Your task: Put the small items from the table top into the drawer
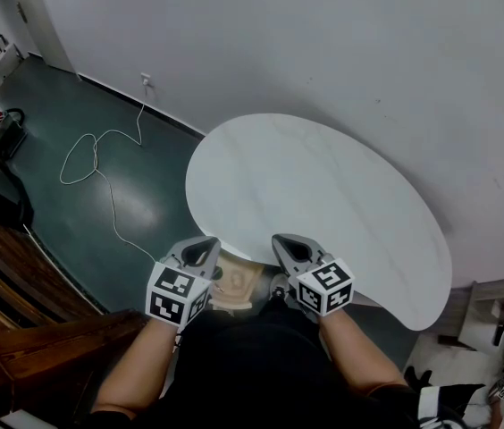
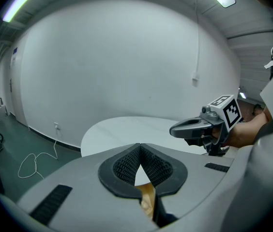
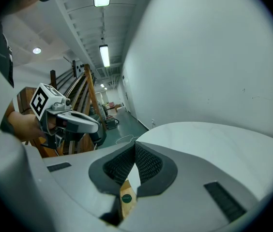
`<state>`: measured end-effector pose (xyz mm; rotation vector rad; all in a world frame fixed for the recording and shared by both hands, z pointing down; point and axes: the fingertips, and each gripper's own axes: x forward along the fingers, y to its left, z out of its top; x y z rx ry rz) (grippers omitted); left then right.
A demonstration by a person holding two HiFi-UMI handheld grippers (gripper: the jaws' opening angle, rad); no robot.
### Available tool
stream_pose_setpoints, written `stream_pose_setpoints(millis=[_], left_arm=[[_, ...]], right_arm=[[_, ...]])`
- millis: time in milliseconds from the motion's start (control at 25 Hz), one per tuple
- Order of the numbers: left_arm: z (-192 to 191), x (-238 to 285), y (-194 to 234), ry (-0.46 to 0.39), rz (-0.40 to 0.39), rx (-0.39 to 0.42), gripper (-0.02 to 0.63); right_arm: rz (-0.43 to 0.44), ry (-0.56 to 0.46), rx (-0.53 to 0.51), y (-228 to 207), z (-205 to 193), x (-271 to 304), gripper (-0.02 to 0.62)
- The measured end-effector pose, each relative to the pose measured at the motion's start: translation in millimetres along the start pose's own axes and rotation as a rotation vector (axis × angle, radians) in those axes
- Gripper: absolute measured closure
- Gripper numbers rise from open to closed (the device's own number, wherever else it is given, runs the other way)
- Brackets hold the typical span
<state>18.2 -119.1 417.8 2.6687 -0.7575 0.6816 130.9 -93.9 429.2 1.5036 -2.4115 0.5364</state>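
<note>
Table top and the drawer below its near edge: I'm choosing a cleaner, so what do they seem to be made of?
Table top: white and smooth, with a low sheen and faint grey streaks. It may be laminate or a stone-look composite; the look leaves that open.
Drawer: pale tan and matte, apparently unpainted wood or plywood. Only a small part shows.

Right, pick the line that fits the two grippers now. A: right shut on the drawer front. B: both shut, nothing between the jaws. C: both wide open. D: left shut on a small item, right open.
B: each gripper's own view shows the jaws of the left gripper and of the right gripper meeting at the tip with nothing between them.
</note>
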Motion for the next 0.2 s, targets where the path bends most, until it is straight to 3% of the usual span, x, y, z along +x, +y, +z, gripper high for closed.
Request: stream_pose_setpoints(millis=[200], left_arm=[[-0.9,1.6,0.4,-0.001,0.002,-0.002,0.592]], right_arm=[[0.002,-0.002,-0.001,-0.5,-0.7,0.7,0.588]])
